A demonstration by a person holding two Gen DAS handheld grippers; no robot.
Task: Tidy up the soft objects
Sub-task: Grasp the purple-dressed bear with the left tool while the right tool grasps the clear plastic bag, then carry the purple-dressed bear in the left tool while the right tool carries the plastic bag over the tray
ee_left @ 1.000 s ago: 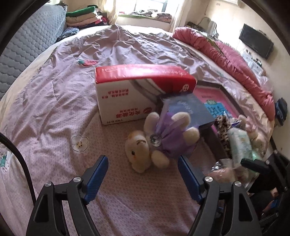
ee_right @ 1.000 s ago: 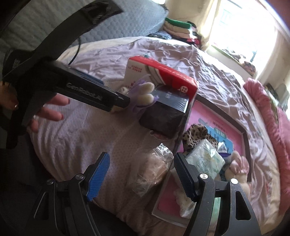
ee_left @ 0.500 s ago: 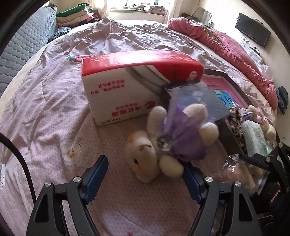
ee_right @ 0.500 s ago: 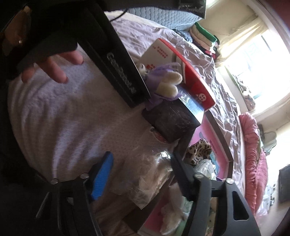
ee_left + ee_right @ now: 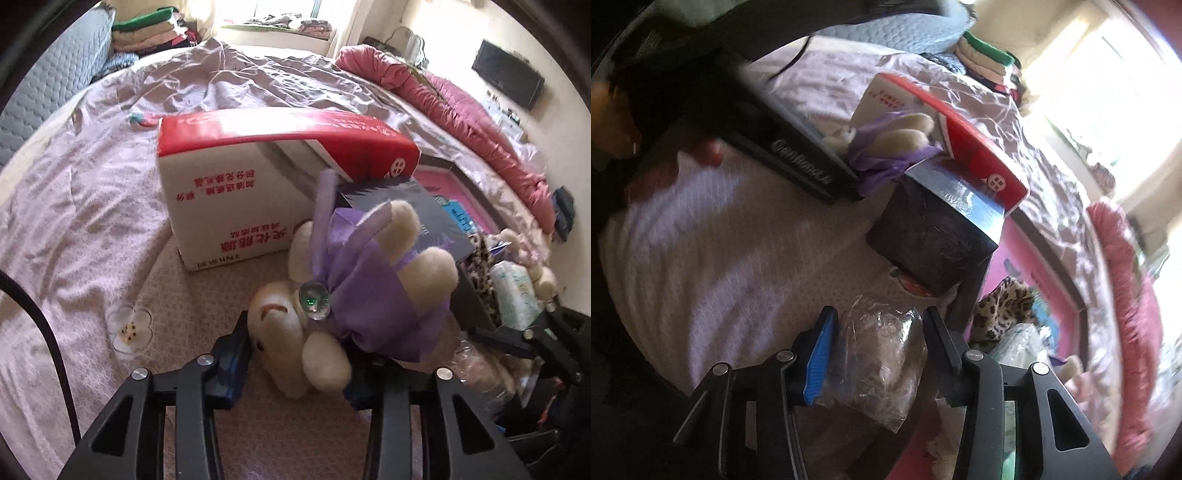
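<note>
- Left wrist view: the left gripper [image 5: 299, 354] has its fingers pressed against the plush bunny [image 5: 354, 291], one at the head and one tucked under the purple dress, so it looks clenched on the toy.
- The bunny lies just in front of the red-and-white box [image 5: 266, 184], near its right corner. Its long axis runs head-near-the-tongs to feet-toward-the-box, tilted right.
- Right wrist view: the right gripper [image 5: 879, 354] brackets the clear plastic bag [image 5: 882, 354] of something beige. The frame is blurry, so I can't really tell if it's squeezing or just straddling.
- The bag sits nearer the camera than the box, just in front of the dark box [image 5: 934, 236] that leans against it.
- The pink tray [image 5: 1027, 273] with the leopard-print piece [image 5: 1001, 310] lies right of the box, closer to the right hand. My guess is both items head there.
</note>
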